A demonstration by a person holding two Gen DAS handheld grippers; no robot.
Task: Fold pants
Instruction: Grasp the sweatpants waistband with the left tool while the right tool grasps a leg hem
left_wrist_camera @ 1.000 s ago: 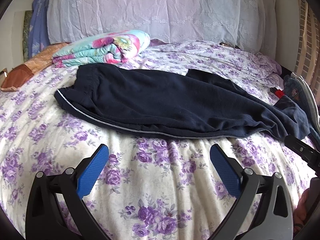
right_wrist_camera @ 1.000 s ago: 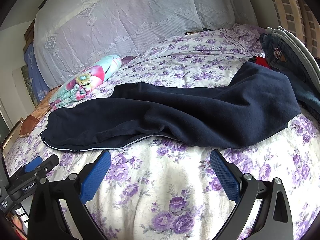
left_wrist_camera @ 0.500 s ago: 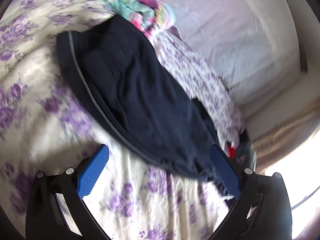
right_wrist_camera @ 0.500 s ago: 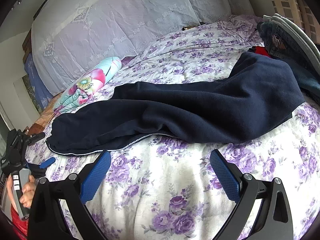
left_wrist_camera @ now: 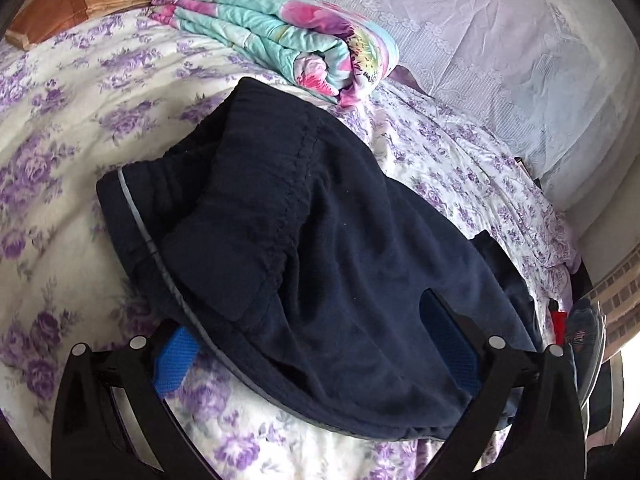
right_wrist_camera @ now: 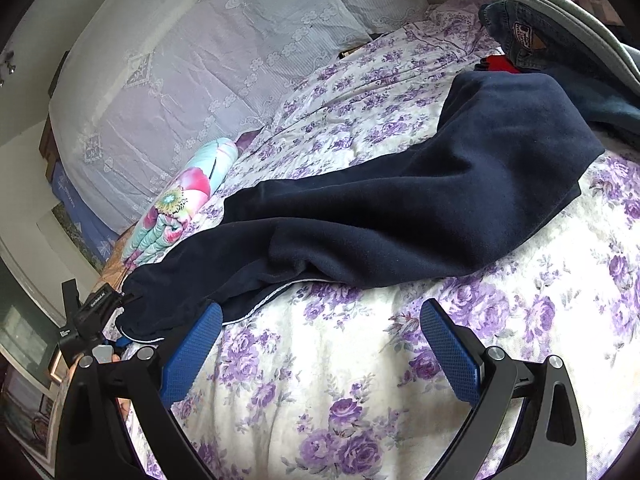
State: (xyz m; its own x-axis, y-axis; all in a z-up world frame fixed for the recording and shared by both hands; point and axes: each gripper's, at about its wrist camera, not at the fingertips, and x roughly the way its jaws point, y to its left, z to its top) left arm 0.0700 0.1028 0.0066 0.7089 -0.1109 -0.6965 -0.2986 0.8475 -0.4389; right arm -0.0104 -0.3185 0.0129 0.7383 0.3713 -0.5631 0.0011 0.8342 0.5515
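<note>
Your left gripper (left_wrist_camera: 316,352) is right down at the waist end of the navy pants (left_wrist_camera: 320,248), jaws spread wide with the fabric lying between them and over the right pad, nothing pinched yet. The pants lie stretched across the flowered bed (left_wrist_camera: 60,128), waistband near the rolled floral blanket (left_wrist_camera: 280,36), legs running off toward the pile of clothes (right_wrist_camera: 560,36) at the far side. Your right gripper (right_wrist_camera: 320,344) hangs above bare bedspread in front of the legs, jaws just as wide apart and holding nothing. To my eye this is the grab before the first fold, so make it count: slide the lower pad under the piped edge of the waistband so you catch both layers, not just the top one, then close firmly. The waistband is bunched and doubled over itself, so I'd expect a shallow bite to slip or drag only one layer. Bring your right gripper in on the leg cuffs (right_wrist_camera: 552,128), where they touch the pile of clothes, and take care you don't pick up a neighbour. Once both ends are held, lift evenly and keep the fleece taut so the soft cloth doesn't sag and crease in the middle.
</note>
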